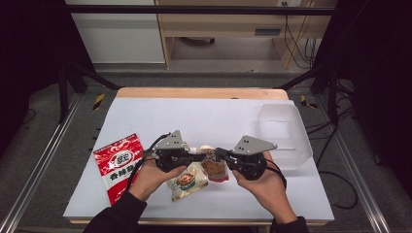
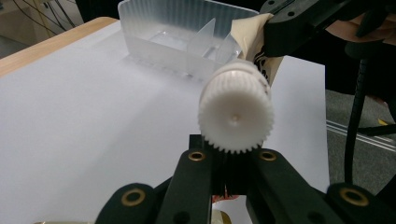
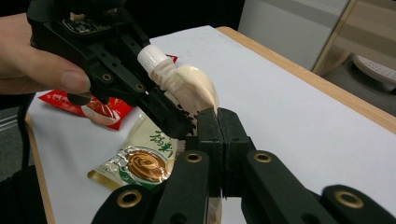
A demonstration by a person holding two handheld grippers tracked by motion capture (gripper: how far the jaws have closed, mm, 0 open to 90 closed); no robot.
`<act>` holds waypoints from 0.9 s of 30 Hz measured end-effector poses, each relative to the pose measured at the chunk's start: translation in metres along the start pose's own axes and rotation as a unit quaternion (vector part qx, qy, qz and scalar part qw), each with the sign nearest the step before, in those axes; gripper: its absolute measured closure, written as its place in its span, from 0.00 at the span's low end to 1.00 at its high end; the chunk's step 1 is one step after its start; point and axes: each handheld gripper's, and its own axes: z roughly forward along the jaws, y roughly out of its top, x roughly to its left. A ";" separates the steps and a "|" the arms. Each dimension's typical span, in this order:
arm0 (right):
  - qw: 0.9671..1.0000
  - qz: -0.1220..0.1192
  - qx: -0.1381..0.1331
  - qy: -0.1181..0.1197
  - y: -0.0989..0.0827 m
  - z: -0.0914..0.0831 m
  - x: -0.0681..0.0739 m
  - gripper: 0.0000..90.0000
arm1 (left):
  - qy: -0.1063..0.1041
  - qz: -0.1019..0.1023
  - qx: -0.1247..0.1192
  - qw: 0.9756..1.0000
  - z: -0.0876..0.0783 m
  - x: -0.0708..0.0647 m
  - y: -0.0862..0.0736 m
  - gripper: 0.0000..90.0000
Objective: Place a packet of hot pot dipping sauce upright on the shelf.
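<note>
spout pouch (image 1: 214, 165) | between both grippers | left gripper (image 2: 227, 164) under cap (image 2: 236, 113)

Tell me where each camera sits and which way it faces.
High view: overhead, looking forward and down at the table; forearms and both hands.
Left gripper view: rides the left tongs, facing the clear bin; its black jaws.
Right gripper view: rides the right tongs, facing the left tongs; a thumb.
All share the spouted pouch.

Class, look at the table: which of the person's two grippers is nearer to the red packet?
Left. The left gripper is just right of the red packet; the right gripper is farther right, toward the clear plastic box.
</note>
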 end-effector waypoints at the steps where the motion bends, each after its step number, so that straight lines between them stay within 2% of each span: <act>1: 1.000 0.000 0.000 0.000 0.000 0.000 0.000 0.99 | 0.001 0.001 0.001 1.000 -0.001 -0.001 0.001 0.99; 5: 1.000 -0.010 0.004 0.007 0.001 -0.002 -0.001 0.97 | 0.009 0.018 0.014 1.000 -0.004 -0.005 0.007 1.00; 6: 1.000 -0.017 0.009 0.011 0.001 -0.003 -0.002 0.92 | 0.011 0.029 0.022 0.999 -0.006 -0.007 0.009 1.00; 7: 1.000 -0.017 0.009 0.011 0.001 -0.003 -0.002 0.92 | 0.011 0.029 0.022 0.999 -0.006 -0.007 0.009 1.00; 8: 0.999 -0.028 0.018 0.006 0.002 -0.004 -0.002 0.84 | 0.017 0.042 0.031 0.998 -0.007 -0.009 0.012 1.00; 9: 0.999 -0.028 0.018 0.006 0.002 -0.004 -0.002 0.84 | 0.017 0.042 0.031 0.998 -0.007 -0.009 0.012 1.00; 12: 0.998 -0.047 0.039 0.000 0.004 -0.005 -0.003 0.69 | 0.022 0.057 0.044 0.997 -0.008 -0.011 0.014 1.00; 15: 0.995 -0.074 0.065 -0.008 0.008 -0.005 -0.004 0.58 | 0.023 0.063 0.048 0.997 -0.011 -0.012 0.016 1.00; 17: 0.992 -0.092 0.085 -0.007 0.010 -0.004 -0.005 0.47 | 0.023 0.067 0.049 0.996 -0.013 -0.012 0.018 1.00; 18: 0.988 -0.111 0.104 -0.007 0.012 -0.003 -0.006 0.45 | 0.022 0.069 0.050 0.996 -0.014 -0.013 0.018 1.00; 19: 0.988 -0.111 0.104 -0.007 0.012 -0.003 -0.006 0.42 | 0.022 0.071 0.050 0.996 -0.015 -0.013 0.019 1.00; 20: 0.984 -0.125 0.124 0.000 0.016 0.000 -0.008 0.38 | 0.022 0.074 0.051 0.996 -0.016 -0.013 0.020 1.00; 21: 0.984 -0.125 0.124 0.000 0.016 0.000 -0.008 0.38 | 0.022 0.074 0.051 0.996 -0.016 -0.013 0.020 1.00; 22: 0.980 -0.137 0.141 0.014 0.021 0.002 -0.010 0.33 | 0.022 0.076 0.053 0.995 -0.018 -0.013 0.021 1.00; 23: 0.980 -0.137 0.141 0.014 0.021 0.002 -0.010 0.33 | 0.022 0.076 0.053 0.995 -0.018 -0.013 0.021 1.00; 24: 0.976 -0.145 0.162 0.033 0.027 0.004 -0.011 0.28 | 0.021 0.076 0.053 0.995 -0.018 -0.012 0.022 1.00; 25: 0.976 -0.145 0.162 0.033 0.027 0.004 -0.011 0.28 | 0.021 0.076 0.053 0.995 -0.018 -0.012 0.022 1.00; 26: 0.968 -0.165 0.185 0.047 0.033 0.006 -0.012 0.29 | 0.020 0.076 0.055 0.995 -0.018 -0.011 0.022 1.00; 27: 0.968 -0.165 0.185 0.047 0.033 0.006 -0.012 0.29 | 0.020 0.076 0.055 0.995 -0.018 -0.011 0.022 1.00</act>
